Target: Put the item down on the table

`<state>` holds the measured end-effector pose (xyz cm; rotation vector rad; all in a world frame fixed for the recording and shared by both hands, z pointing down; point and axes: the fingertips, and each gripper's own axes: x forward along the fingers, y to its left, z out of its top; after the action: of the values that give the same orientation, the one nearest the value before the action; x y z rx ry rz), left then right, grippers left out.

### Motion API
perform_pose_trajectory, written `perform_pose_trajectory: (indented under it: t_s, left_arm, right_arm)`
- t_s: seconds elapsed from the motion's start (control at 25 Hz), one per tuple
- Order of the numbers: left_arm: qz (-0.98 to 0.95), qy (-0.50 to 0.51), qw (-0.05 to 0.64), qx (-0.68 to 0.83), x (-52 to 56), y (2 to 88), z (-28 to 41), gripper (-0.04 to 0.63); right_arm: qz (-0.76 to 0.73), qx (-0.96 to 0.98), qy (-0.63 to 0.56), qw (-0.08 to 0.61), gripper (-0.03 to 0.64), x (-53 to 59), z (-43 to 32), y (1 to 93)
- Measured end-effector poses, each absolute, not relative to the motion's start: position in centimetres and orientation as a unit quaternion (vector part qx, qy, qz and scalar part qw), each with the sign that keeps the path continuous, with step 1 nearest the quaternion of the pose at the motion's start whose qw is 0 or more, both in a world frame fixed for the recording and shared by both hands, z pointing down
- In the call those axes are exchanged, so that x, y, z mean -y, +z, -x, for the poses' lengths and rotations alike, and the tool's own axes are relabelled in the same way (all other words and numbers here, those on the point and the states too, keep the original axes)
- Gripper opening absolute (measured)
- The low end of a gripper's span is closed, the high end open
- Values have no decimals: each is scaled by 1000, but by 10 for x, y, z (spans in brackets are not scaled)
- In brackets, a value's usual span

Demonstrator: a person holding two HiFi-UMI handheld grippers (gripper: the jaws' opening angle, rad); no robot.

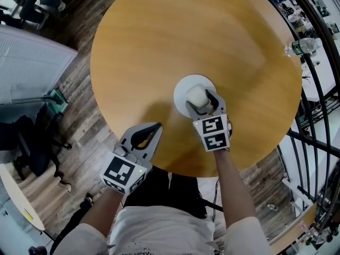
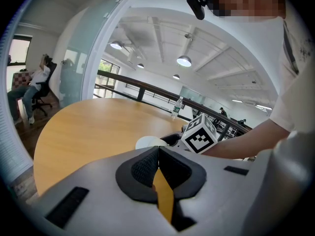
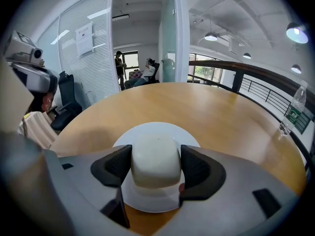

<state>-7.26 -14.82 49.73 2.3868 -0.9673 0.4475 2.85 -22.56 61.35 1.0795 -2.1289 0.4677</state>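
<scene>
The left gripper (image 1: 151,132) hung over the near edge of the round light-wood worktop (image 1: 175,31). Its jaws were pressed together at the tips with nothing between them, and only the wood showed through the narrow slit below them in the left gripper view. Just to its right, near the middle of the worktop, lay a round white plate (image 1: 181,86). Over the plate, the right gripper (image 1: 198,99) had its jaws partly open and closed on either side of a cream-white, rounded, soft-looking block (image 1: 195,95). Whether the block touched the plate could not be told. Well apart, at the worktop's far right edge, stood a clear plastic water bottle with a green label (image 1: 300,47).
</scene>
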Motion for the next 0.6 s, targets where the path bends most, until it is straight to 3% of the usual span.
perform_pose_trajectory:
  t_s: [0.6]
  left_arm:
    - [-879,163,266,361,147,497,77,23]
  right_arm:
    - [-401,814,162,387,313,224,-24,621]
